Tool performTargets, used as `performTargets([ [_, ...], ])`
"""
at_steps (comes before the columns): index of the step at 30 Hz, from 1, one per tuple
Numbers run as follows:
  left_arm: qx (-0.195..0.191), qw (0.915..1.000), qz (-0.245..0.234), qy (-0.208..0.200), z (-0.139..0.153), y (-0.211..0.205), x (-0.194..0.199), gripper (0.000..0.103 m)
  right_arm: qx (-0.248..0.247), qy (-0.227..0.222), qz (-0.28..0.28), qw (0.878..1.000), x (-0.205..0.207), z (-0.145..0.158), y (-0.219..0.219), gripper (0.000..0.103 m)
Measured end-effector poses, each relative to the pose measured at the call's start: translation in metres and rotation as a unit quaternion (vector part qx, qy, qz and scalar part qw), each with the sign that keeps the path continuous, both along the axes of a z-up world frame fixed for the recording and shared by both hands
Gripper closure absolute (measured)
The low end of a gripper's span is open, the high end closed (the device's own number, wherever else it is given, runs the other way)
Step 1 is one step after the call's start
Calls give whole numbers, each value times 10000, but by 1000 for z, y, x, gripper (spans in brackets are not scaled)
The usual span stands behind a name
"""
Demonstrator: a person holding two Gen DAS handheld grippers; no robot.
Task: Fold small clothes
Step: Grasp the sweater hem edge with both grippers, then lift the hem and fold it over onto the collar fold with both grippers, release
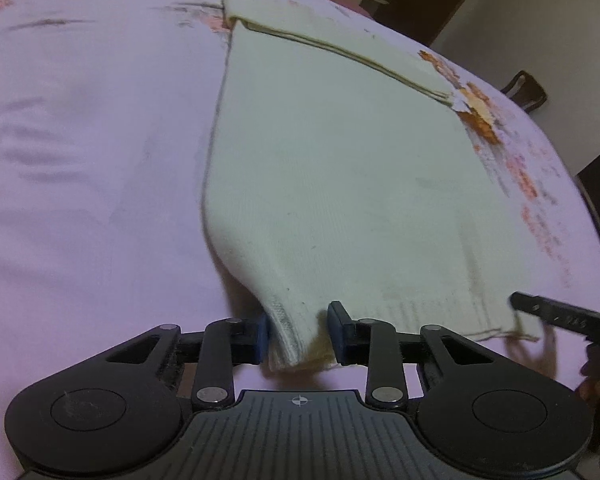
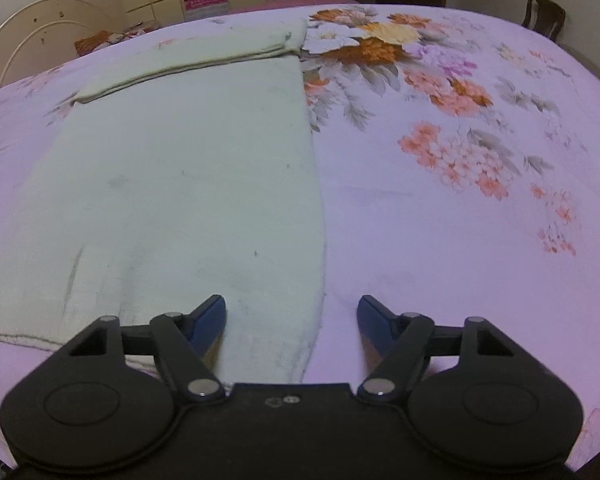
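A cream knitted garment (image 1: pixel 332 168) lies flat on a lilac flowered bedsheet (image 1: pixel 80 160), its far end folded over in a band (image 1: pixel 340 44). My left gripper (image 1: pixel 298 334) is shut on the garment's near left corner, lifted a little off the sheet. In the right wrist view the same garment (image 2: pixel 188 168) fills the left half. My right gripper (image 2: pixel 292 316) is open, its jaws straddling the garment's near right corner and right edge. The right gripper's tip also shows in the left wrist view (image 1: pixel 564 314) by the near right corner.
The sheet's big flower print (image 2: pixel 380 48) lies right of the garment. A wooden chair (image 2: pixel 544 16) stands past the bed's far right. A white metal headboard (image 2: pixel 32 36) and cupboards stand at the far left.
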State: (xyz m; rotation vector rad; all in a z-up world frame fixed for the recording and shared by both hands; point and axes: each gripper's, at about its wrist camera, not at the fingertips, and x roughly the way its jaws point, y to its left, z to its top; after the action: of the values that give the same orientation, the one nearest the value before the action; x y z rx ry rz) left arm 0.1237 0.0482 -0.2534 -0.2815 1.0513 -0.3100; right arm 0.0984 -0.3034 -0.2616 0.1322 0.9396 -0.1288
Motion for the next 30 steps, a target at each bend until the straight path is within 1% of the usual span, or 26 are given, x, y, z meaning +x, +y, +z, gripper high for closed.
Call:
performTargets([
  [1, -60, 10000, -8, -25, -1, -1, 1, 77, 13, 12, 51, 10000, 1, 0, 2, 33],
  [2, -93, 9999, -33, -58, -1, -3, 2, 87, 28, 0, 126, 9999, 1, 1, 5, 42],
  [3, -100, 9999, -93, -102, -1, -5, 3, 94, 60, -24, 219, 9997, 1, 2, 7, 61],
  [4, -103, 9996, -127, -212, 1, -7, 4, 94, 110, -25, 286, 9995, 2, 4, 9, 70],
  [5, -87, 9993, -168, -315, 5, -9, 5, 94, 203, 3, 325, 9993, 4, 5, 9, 84],
  [6, -91, 9988, -193, -443, 9, -11, 7, 94, 348, 12, 347, 9988, 6, 7, 8, 95],
  [8, -124, 9973, -188, -693, 20, -14, 13, 94, 562, -15, 359, 9978, 11, 13, 7, 96],
  [13, -206, 9921, -112, -1229, 47, -17, 51, 94, 904, -558, 387, 9936, 28, 46, 0, 96],
  [16, -273, 9881, -18, -1513, 62, -17, 82, 94, 975, -827, 431, 9909, 52, 63, -6, 96],
  [19, -374, 9851, 142, -1673, 71, -14, 117, 94, 1109, -1090, 448, 9868, 85, 76, -15, 96],
  [24, -435, 9810, 326, -1864, 67, -23, 194, 94, 1248, -1427, 388, 9811, 155, 85, -29, 96],
  [30, -429, 9802, 584, -1841, 47, -35, 290, 94, 1518, -1589, 132, 9755, 246, 69, -51, 96],
])
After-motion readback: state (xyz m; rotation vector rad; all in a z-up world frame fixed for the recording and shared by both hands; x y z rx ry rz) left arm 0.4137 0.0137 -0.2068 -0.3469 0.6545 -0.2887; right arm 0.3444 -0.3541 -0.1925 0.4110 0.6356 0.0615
